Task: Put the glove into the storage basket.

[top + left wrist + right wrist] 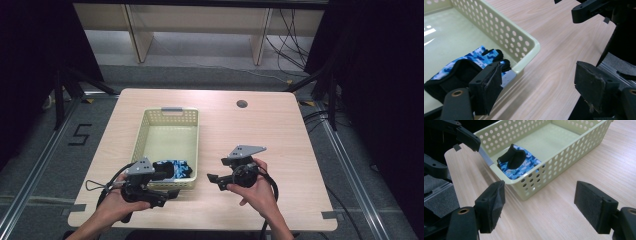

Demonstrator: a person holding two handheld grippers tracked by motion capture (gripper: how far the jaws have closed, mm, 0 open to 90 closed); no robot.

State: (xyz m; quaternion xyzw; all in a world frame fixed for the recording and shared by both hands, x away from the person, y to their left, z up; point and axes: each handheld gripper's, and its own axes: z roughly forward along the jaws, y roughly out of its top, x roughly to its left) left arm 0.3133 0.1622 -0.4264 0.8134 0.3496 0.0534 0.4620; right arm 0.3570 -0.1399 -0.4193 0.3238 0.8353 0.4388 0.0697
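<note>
Partly, the left tongs (167,186) hide the glove (176,169) in the basket (145,131).

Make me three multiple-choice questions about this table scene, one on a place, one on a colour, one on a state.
1. Where does the blue camouflage fabric glove lie?
A. on the bare table
B. in the pale yellow perforated plastic basket, at its near end
C. between the right gripper's jaws

2. What colour is the glove's cuff?
A. black
B. red
C. white

3. How do the left gripper and right gripper stand?
A. both open, empty
B. both shut
C. left shut on the glove

B: basket walls surround it.
A: dark cuff shows.
A: pads apart, nothing between.
</note>
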